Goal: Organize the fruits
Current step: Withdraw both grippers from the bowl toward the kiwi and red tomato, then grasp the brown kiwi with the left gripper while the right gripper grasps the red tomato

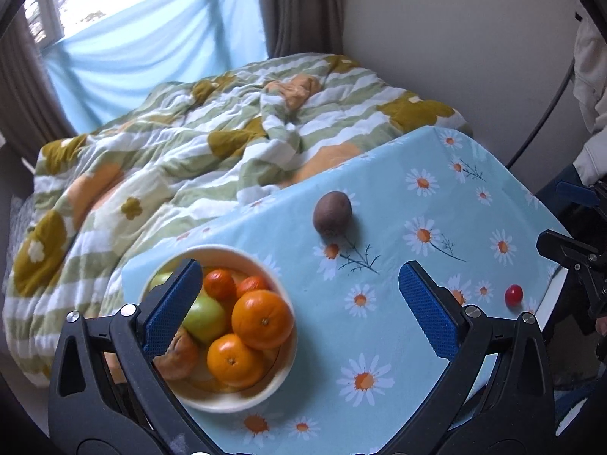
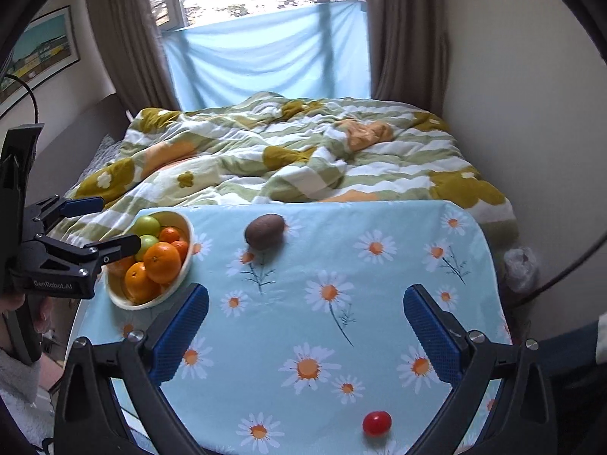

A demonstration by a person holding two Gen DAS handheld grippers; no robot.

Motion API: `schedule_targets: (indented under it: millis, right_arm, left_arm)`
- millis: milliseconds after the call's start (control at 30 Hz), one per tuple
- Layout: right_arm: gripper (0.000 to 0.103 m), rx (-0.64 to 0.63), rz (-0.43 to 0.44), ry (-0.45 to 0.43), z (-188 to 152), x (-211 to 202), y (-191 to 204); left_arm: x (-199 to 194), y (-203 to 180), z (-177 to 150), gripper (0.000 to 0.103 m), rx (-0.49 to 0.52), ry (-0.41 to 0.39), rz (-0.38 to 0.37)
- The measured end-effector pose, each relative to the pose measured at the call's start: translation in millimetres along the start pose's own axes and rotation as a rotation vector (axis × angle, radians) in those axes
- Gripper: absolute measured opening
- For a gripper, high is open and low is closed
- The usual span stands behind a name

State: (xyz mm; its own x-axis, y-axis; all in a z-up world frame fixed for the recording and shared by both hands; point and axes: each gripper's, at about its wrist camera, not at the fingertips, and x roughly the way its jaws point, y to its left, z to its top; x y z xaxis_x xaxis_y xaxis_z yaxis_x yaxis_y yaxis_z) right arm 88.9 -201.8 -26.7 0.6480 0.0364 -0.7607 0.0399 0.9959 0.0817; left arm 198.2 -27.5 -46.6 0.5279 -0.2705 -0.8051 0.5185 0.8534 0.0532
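A cream bowl (image 1: 279, 383) (image 2: 186, 265) holds several oranges (image 1: 262, 318) (image 2: 162, 261) and green apples (image 1: 205, 316) (image 2: 147, 224) at the table's left. A brown kiwi (image 1: 332, 213) (image 2: 264, 230) lies on the daisy tablecloth (image 1: 398, 333) (image 2: 341, 265) near the far edge. A small red tomato (image 1: 513, 295) (image 2: 376, 423) lies near the front edge. My left gripper (image 1: 299, 303) is open and empty, its left finger over the bowl; it also shows at the left of the right wrist view (image 2: 96, 227). My right gripper (image 2: 305, 326) is open and empty above the cloth, behind the tomato.
A bed with a rumpled green, white and mustard quilt (image 1: 189, 144) (image 2: 303, 151) lies beyond the table's far edge. A wall (image 1: 455, 38) is on the right. Curtains and a blue sheet (image 2: 265, 60) cover the window.
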Motion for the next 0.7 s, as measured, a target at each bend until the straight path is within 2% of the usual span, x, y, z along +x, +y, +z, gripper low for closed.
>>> schedule_targets:
  millis: [167,333,633,700]
  right_arm:
    - [0.103,0.107,-0.119,0.043,-18,5,-20]
    - [0.103,0.222,-0.183,0.091,-43,14,-33]
    - [0.102,0.333,-0.266,0.191,-91,43,-42]
    - [0.102,0.355,-0.271,0.206,-99,48,-44]
  left_arm:
    - [40,-12,27,0.103,0.146,0.046,-0.064]
    - [87,-20,41,0.103,0.259,0.115,-0.144]
    - [161,-28,55,0.103,0.381,0.216,-0.200]
    - [176,-31,56,0.099,0.400,0.251,-0.209]
